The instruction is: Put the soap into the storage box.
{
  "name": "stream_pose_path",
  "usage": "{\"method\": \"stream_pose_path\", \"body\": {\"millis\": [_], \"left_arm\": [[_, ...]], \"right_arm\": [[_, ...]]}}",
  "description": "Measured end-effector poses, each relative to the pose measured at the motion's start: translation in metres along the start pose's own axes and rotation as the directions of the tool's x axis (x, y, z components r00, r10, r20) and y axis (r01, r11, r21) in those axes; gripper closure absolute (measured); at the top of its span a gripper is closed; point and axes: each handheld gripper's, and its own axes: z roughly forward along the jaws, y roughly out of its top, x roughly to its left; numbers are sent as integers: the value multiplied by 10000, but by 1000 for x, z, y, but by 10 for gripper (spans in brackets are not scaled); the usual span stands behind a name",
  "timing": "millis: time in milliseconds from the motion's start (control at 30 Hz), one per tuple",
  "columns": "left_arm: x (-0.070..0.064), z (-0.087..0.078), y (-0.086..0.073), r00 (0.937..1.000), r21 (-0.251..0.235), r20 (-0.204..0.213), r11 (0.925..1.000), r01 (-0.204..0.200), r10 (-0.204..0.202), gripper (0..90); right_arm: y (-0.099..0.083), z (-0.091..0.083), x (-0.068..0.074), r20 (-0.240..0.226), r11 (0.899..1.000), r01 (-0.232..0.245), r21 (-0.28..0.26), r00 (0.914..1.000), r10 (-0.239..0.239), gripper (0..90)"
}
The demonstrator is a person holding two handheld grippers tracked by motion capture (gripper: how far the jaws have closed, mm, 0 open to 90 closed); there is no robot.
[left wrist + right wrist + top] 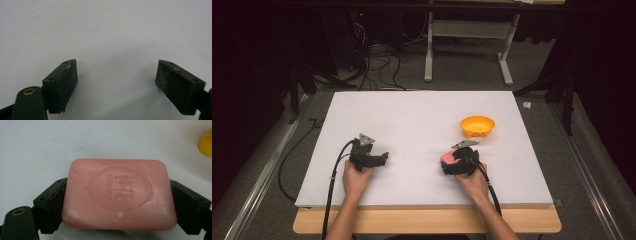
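A pink bar of soap (117, 195) with an embossed stamp lies flat between the jaws of my right gripper (117, 202), both pads pressed on its short ends. From above the soap (448, 158) peeks out at the tip of the right gripper (456, 161), low over the white board. An orange bowl (477, 126) stands just beyond and to the right of it; its rim (205, 143) cuts into the right gripper view's corner. My left gripper (379, 159) rests on the board's left half, jaws wide apart (116, 77) with bare board between them.
The white board (412, 125) covers a wooden table (427, 220). Behind it are floor cables (377, 65) and a white frame's legs (467, 50). Metal rails (262, 170) run along both sides.
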Motion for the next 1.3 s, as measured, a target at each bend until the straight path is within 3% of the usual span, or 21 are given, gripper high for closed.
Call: {"method": "stream_pose_path", "body": {"millis": [667,1300], "left_arm": [[0,0,0,10000,-10,8,10000,5,-5,184],[0,0,0,10000,-14,14,10000,9,-9,185]], "right_arm": [[0,-2,-2,-116,10000,26,-11,9999,-26,137],[-2,-29,-12,-110,9988,-46,-489,9999,41,137]]}}
